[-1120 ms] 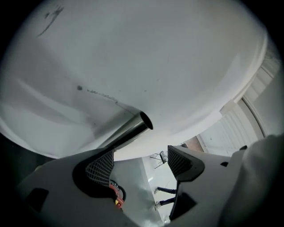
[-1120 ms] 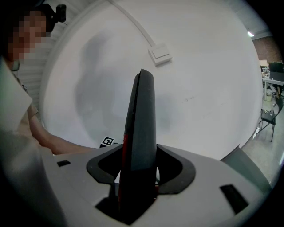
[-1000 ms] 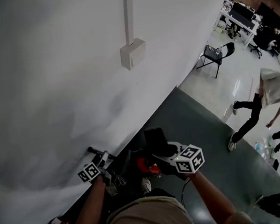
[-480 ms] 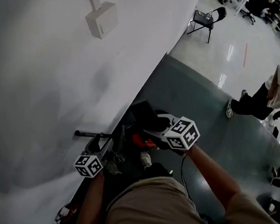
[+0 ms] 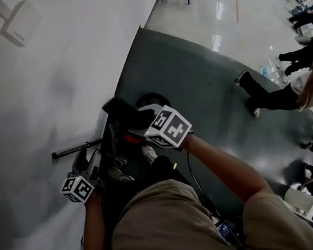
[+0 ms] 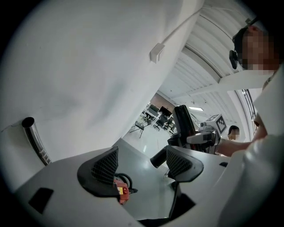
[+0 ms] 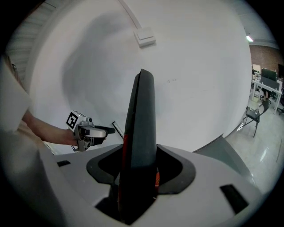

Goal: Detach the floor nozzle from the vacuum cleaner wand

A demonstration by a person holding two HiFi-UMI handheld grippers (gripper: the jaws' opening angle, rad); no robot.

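Right claw (image 7: pixel 141 167) clamps a dark slab (image 7: pixel 141 115); left claw (image 6: pixel 142 166) free

Possibly the floor nozzle, that slab looks like stiff, smooth plastic. The wand (image 5: pixel 72 150) lies on the floor (image 5: pixel 197 88) against the left wall (image 5: pixel 40 96): rigid, slick, probably light. Its ribbed stretch seems the surest hold.

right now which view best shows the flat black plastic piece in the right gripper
Right gripper view: the flat black plastic piece fills the centre, clamped in the right gripper. Left gripper view shows it small; head view, only its dark end.
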